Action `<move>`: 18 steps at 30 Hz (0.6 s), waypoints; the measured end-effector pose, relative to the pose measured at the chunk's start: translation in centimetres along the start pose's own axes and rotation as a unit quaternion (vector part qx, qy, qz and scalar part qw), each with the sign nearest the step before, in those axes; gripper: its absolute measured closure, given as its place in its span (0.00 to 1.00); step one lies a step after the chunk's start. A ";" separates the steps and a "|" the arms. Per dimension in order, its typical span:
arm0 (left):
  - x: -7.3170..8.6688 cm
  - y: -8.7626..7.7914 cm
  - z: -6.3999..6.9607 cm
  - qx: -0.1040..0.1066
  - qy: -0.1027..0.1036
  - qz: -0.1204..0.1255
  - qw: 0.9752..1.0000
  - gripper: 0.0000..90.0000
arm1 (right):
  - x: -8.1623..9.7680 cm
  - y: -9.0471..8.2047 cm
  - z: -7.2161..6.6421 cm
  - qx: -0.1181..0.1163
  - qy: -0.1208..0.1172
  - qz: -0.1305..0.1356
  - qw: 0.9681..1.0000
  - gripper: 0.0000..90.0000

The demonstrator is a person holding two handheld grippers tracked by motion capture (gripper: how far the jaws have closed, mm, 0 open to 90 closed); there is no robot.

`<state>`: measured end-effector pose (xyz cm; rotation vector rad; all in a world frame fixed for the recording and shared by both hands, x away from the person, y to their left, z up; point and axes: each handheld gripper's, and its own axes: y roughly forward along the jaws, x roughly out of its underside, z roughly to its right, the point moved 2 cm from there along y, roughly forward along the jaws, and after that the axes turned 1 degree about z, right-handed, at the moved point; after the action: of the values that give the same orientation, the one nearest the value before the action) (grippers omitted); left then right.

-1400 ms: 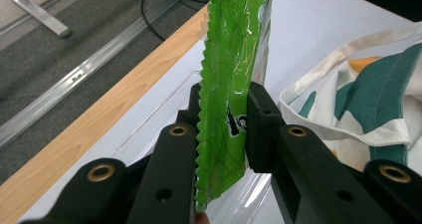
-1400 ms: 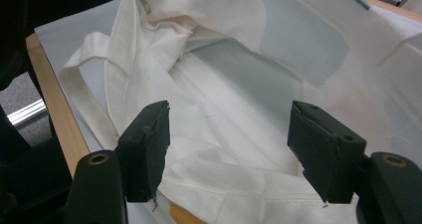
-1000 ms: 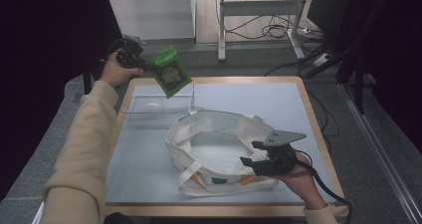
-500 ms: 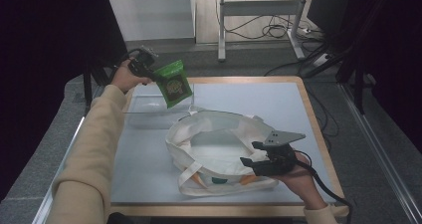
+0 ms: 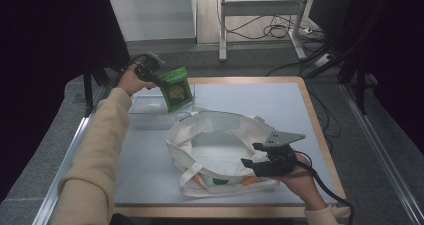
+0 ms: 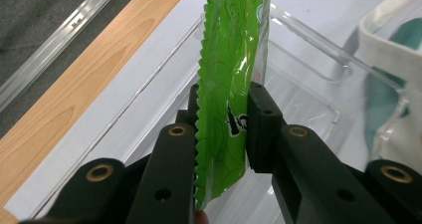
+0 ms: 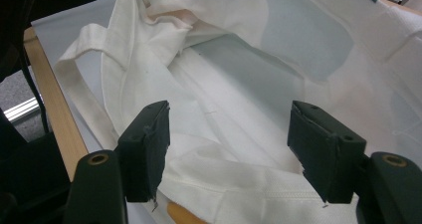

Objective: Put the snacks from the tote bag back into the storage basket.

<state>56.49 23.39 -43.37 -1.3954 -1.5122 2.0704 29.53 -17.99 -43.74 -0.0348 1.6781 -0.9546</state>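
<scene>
While the green snack pouch is held clear of the surface, it is seen clamped between the fingers of the left gripper, which are closed tight against both faces of the pouch near one serrated edge. From the high view the pouch is observed hanging tilted at the far left of the surface, above a clear plastic tray and just beside the far rim of the white tote bag. The bag is noted lying open at the middle of the surface. The right gripper is recorded at the near right rim of the bag; its fingers are set wide apart with bag cloth lying between them, and no pressing on the cloth is seen.
</scene>
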 end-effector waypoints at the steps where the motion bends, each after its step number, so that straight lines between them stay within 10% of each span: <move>1: -0.1 0.2 -0.1 -0.003 -0.004 0.003 1.000 0.85 | 0.0 0.1 0.0 -0.001 0.000 0.000 1.000 0.37; 18: -1.7 1.6 -0.6 -0.059 -0.004 0.038 0.997 0.74 | 0.3 0.4 0.2 -0.002 0.004 -0.009 1.000 0.37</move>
<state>58.35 21.94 -43.79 -1.5119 -1.6339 2.0613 29.80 -18.00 -44.26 -0.0488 1.6897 -0.9648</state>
